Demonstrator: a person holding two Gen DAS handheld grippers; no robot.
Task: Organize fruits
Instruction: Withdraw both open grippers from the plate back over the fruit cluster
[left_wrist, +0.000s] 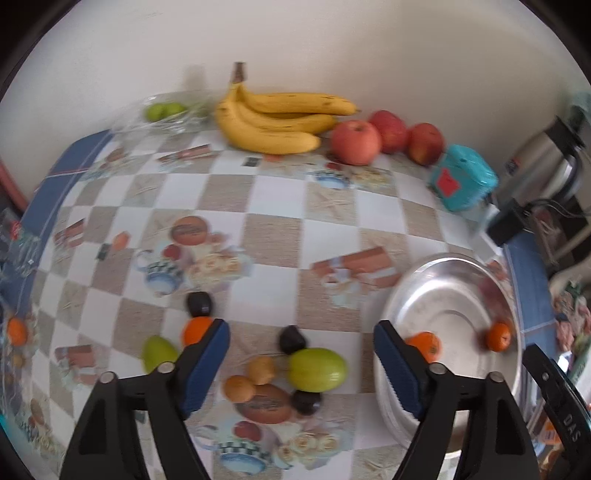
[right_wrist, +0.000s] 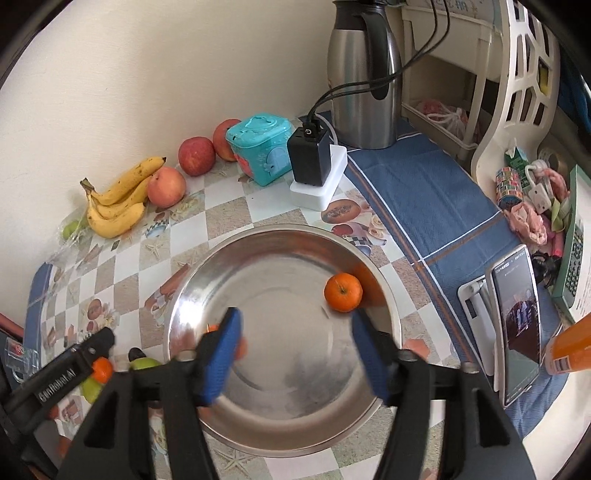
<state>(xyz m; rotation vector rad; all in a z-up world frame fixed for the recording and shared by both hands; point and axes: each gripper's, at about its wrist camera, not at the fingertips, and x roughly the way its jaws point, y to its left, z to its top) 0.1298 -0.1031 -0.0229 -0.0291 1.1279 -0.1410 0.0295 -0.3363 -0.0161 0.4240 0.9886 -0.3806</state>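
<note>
Metal bowl (right_wrist: 280, 240) on checkered tablecloth (left_wrist: 280, 206). Two small oranges inside bowl: one (right_wrist: 343, 291) near far right wall, one (left_wrist: 424, 345) near left rim, half hidden by blue finger. Right gripper (right_wrist: 295, 347) above bowl, jaws spread, nothing between. Left gripper (left_wrist: 301, 363) just left of bowl, jaws spread wide, holding nothing. Under left gripper, left of bowl: green fruit (left_wrist: 317, 369), dark plums (left_wrist: 291, 339), small yellow fruits (left_wrist: 240, 387), another orange (left_wrist: 195, 330). Far behind bowl, by wall: bananas (left_wrist: 273, 122), red apples (left_wrist: 354, 142), teal box (left_wrist: 461, 177).
</note>
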